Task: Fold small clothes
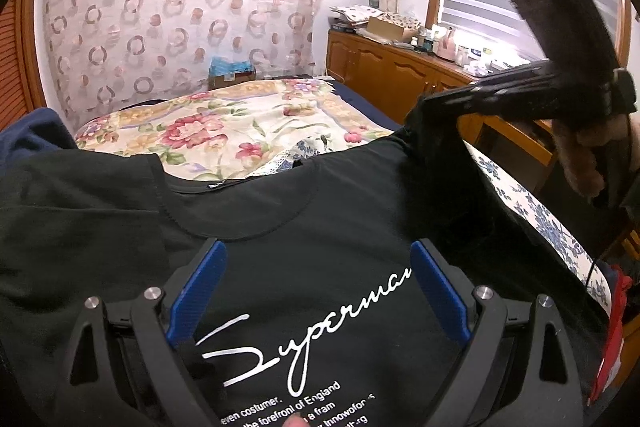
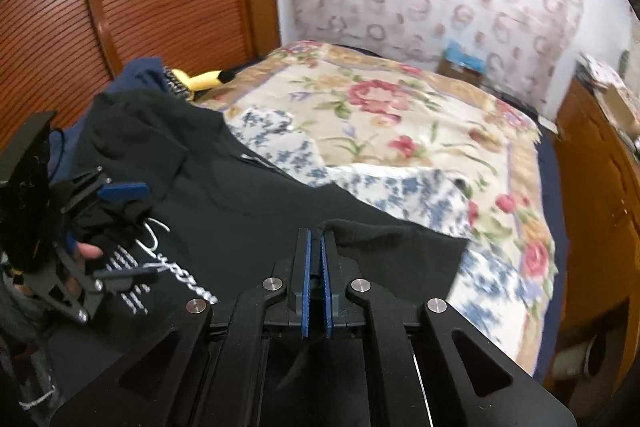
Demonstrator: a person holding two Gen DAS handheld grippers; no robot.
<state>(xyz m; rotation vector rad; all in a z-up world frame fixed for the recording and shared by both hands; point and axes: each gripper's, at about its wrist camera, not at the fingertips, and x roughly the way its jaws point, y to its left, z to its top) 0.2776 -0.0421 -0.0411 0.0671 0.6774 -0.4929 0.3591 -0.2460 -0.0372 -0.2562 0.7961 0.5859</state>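
One black T-shirt (image 1: pixel 320 211) fills the lower middle of the left view. Two grippers: one (image 1: pixel 318 291) at the bottom there, one (image 2: pixel 316 259) at bottom centre of the right view. One floral bedspread (image 2: pixel 400 107) sits mid-frame, with one blue-flowered cloth (image 2: pixel 400 195) on it (folds make a second hard to rule out). One yellow toy (image 2: pixel 206 79) lies at upper left. One cabinet (image 1: pixel 384 75) stands at right.
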